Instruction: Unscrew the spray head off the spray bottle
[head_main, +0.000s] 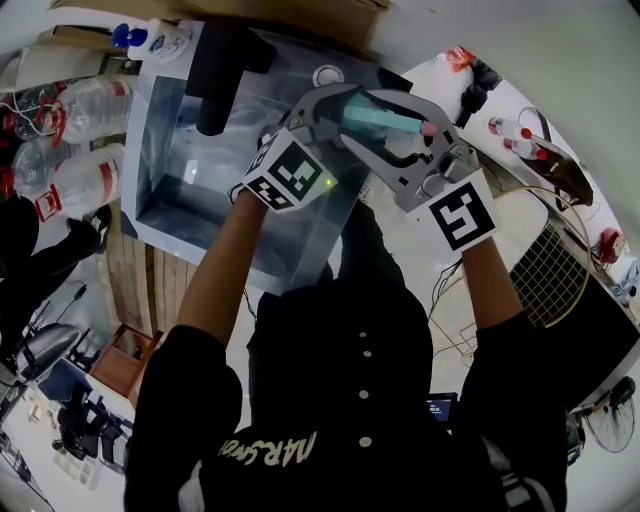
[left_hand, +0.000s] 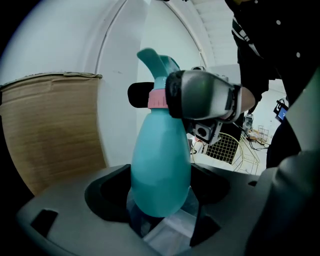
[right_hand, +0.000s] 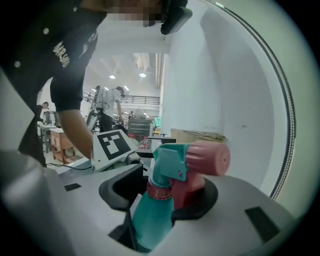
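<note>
I hold a teal spray bottle (head_main: 385, 118) in the air between both grippers, lying nearly level in the head view. My left gripper (head_main: 345, 105) is shut on the bottle's rounded body (left_hand: 160, 165), its jaws pressing both sides near the base. My right gripper (head_main: 422, 140) is at the other end, shut on the spray head (right_hand: 172, 160) around the pink collar (right_hand: 159, 190) and pink trigger. The pink nozzle (right_hand: 210, 157) sticks out to the right above the jaws. In the left gripper view one finger (left_hand: 205, 100) of the right gripper hides most of the spray head.
Below the grippers stands a shiny open box (head_main: 175, 185) with a black cylinder (head_main: 215, 80) over it. Large plastic water bottles (head_main: 80, 110) lie at the left. A wire basket (head_main: 555, 270) and small bottles (head_main: 515, 135) are at the right. A cardboard box (left_hand: 50, 125) stands behind.
</note>
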